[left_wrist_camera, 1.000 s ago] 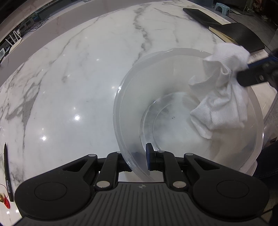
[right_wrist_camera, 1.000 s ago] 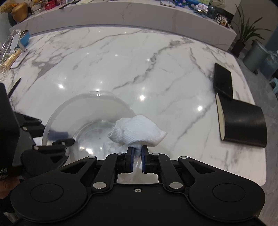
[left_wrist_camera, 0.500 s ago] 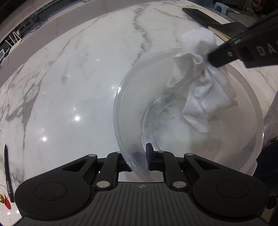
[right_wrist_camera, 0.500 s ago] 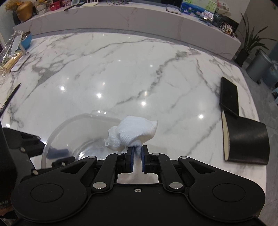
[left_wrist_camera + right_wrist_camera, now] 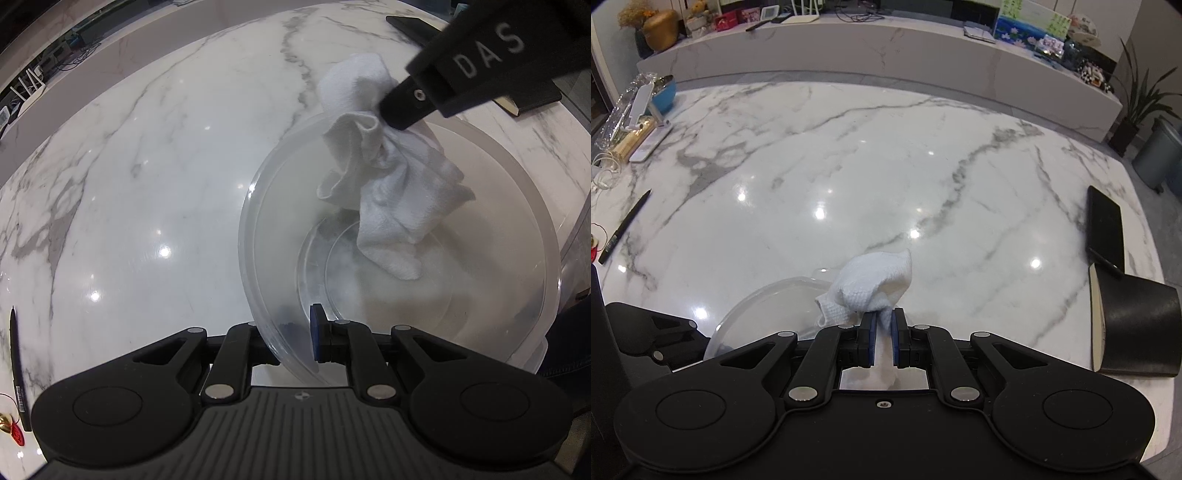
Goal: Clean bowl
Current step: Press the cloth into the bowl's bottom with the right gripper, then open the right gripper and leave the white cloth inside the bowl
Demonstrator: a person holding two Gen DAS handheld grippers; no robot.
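Two grippers split the job: left gripper (image 5: 291, 334) clamped the bowl (image 5: 517, 177) rim to steady it, right gripper (image 5: 882, 326) pinched the cloth (image 5: 391, 206) dangling inside for wiping.

Even overhead light; round glare spots mirrored on the marble (image 5: 849, 177). Fisheye bending, corners darkened, focus sharp.

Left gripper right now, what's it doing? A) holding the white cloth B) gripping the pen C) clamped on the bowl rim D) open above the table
C: the left gripper has its jaws on either side of the clear bowl wall at the near rim, while the white cloth hangs from the right gripper.
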